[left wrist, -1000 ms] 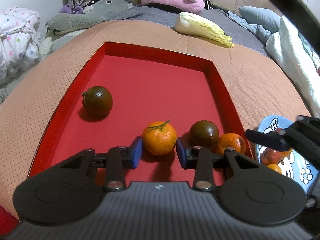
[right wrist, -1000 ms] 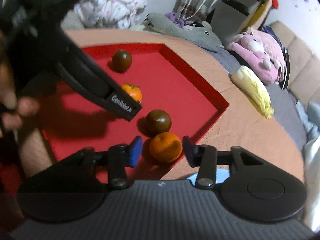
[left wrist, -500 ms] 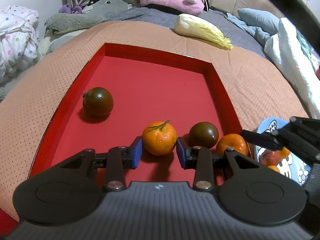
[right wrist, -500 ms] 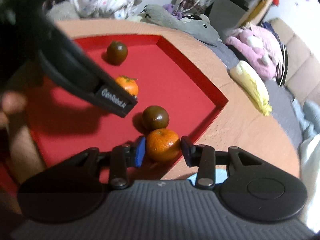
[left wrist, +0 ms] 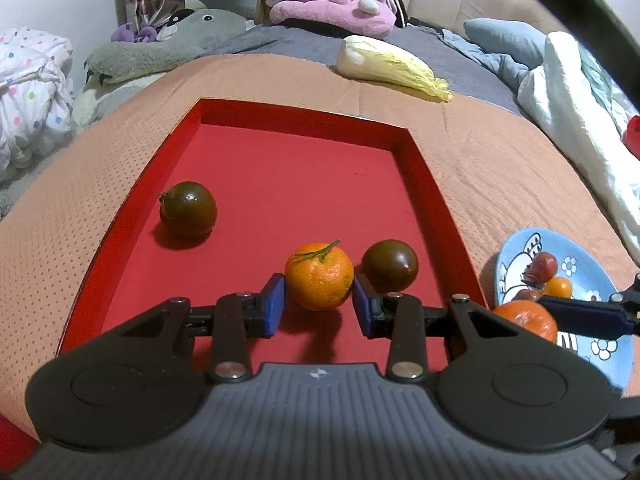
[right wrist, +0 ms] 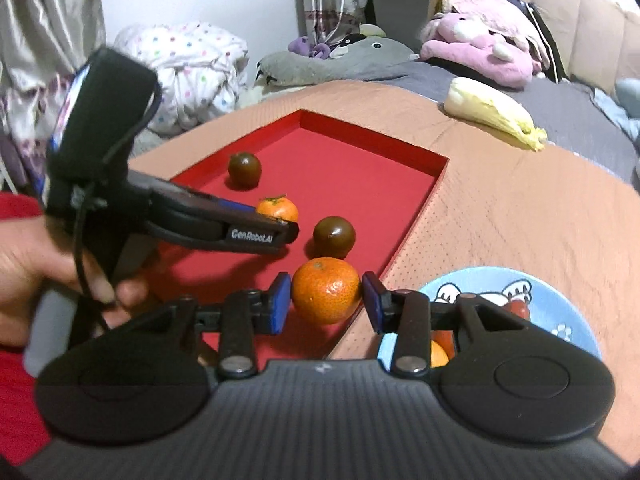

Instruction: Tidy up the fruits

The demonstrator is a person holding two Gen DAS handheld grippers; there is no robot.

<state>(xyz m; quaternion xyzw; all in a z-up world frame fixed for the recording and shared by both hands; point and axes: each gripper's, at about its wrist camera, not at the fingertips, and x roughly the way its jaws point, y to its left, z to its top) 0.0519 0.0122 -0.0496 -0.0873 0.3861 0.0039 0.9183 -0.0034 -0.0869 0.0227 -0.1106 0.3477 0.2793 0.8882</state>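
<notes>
A red tray (left wrist: pixel 424 184) holds two dark tomatoes (left wrist: pixel 188 210) (left wrist: pixel 390 266) and a stemmed orange (left wrist: pixel 319 276). My left gripper (left wrist: pixel 319 306) is shut on the stemmed orange, just above the tray floor. My right gripper (right wrist: pixel 326 302) is shut on a second orange (right wrist: pixel 326 290) and holds it over the tray's near right corner, beside a blue plate (right wrist: pixel 560 304). That orange also shows in the left wrist view (left wrist: pixel 528 318). The plate (left wrist: pixel 600 280) holds small red and orange fruits (left wrist: pixel 546 268).
A pale cabbage (left wrist: pixel 384 66) lies on the orange mat beyond the tray (right wrist: pixel 424 208). Plush toys (left wrist: pixel 332 0) and bedding (left wrist: pixel 580 112) lie behind and to the right. The person's hand (right wrist: pixel 24 264) holds the left gripper.
My right gripper has closed on its orange, lifted it and carried it right toward the blue plate. My left gripper has stayed around the stemmed orange.
</notes>
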